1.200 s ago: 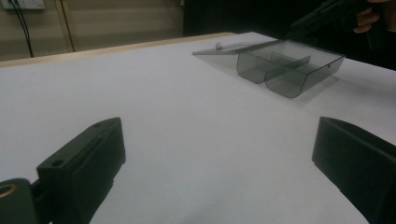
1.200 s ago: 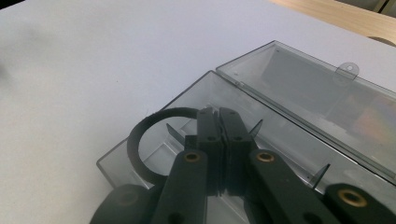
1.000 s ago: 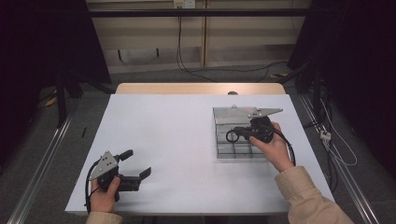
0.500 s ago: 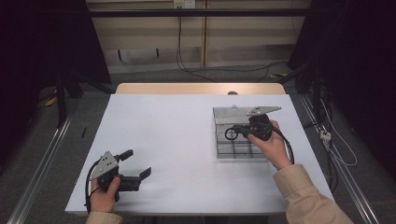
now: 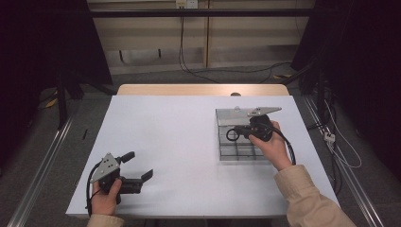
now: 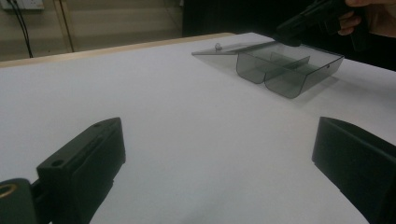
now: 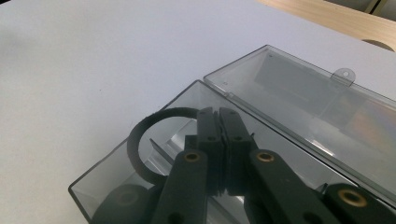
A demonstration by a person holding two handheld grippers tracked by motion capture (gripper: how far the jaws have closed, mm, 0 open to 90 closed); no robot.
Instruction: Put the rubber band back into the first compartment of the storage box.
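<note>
A smoky clear plastic box [image 5: 236, 154] with dividers stands at the table's right, its lid [image 5: 231, 116] lying open on the far side. My right gripper [image 5: 238, 133] hovers over the box, shut on a black ring [image 5: 227, 135]. In the right gripper view the closed jaws [image 7: 217, 114] pinch the ring [image 7: 134, 140] on its edge above a compartment of the box [image 7: 93, 182]. Below it lies a dark round shape [image 7: 116, 200], too blurred to identify. My left gripper [image 5: 138, 164] rests open near the front left edge. Its own view shows the box [image 6: 289, 74] between the open jaws, far off.
The white table top [image 5: 179, 142] ends in a wooden strip [image 5: 198, 90] at the far edge. Metal rails [image 5: 42, 161] run along both sides on the floor, with cables [image 5: 335, 142] to the right.
My right gripper has shifted slightly to the left over the box with the ring in it. The left gripper has not moved.
</note>
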